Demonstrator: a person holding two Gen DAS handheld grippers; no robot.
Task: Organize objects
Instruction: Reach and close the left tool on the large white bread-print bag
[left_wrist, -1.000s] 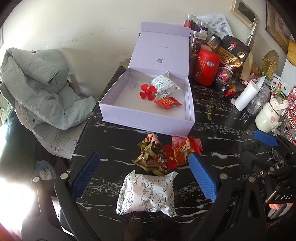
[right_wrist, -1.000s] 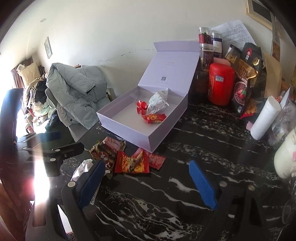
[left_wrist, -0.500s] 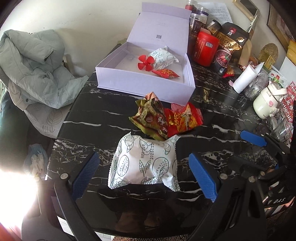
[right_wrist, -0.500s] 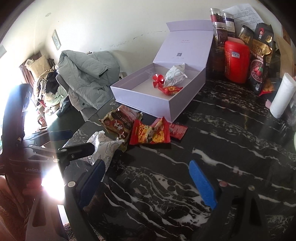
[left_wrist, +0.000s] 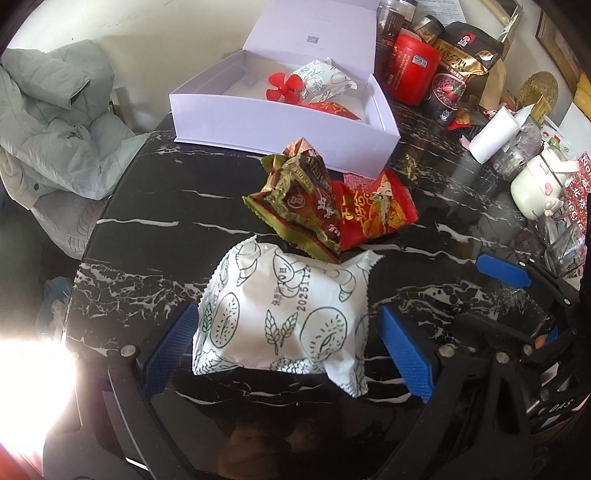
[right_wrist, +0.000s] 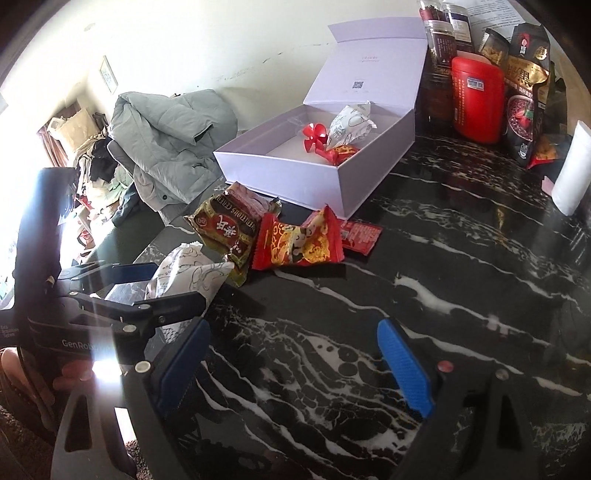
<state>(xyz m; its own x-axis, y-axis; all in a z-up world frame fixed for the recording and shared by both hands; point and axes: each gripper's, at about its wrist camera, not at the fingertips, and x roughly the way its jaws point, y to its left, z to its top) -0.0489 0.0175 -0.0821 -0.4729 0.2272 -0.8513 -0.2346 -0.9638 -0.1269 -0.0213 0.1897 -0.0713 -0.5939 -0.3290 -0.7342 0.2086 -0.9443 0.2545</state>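
Note:
A white snack packet with green drawings (left_wrist: 284, 314) lies on the black marble table (left_wrist: 155, 221), between the blue pads of my open left gripper (left_wrist: 288, 354). It also shows in the right wrist view (right_wrist: 188, 273). Behind it lie a brown-green packet (left_wrist: 299, 203) and a red packet (left_wrist: 373, 214). An open lavender box (left_wrist: 280, 125) at the back holds a white packet, a red packet and a red fan-shaped piece (left_wrist: 284, 86). My right gripper (right_wrist: 291, 365) is open and empty over bare table, right of the left gripper.
A red canister (left_wrist: 410, 74), jars and dark snack bags stand behind the box to the right. A white cup (left_wrist: 495, 133) and a white teapot (left_wrist: 535, 184) stand at the right edge. A grey jacket (left_wrist: 55, 122) lies off the table's left side.
My left gripper has moved forward and down so the white packet now sits between its pads. My right gripper has come closer to the table and the packets.

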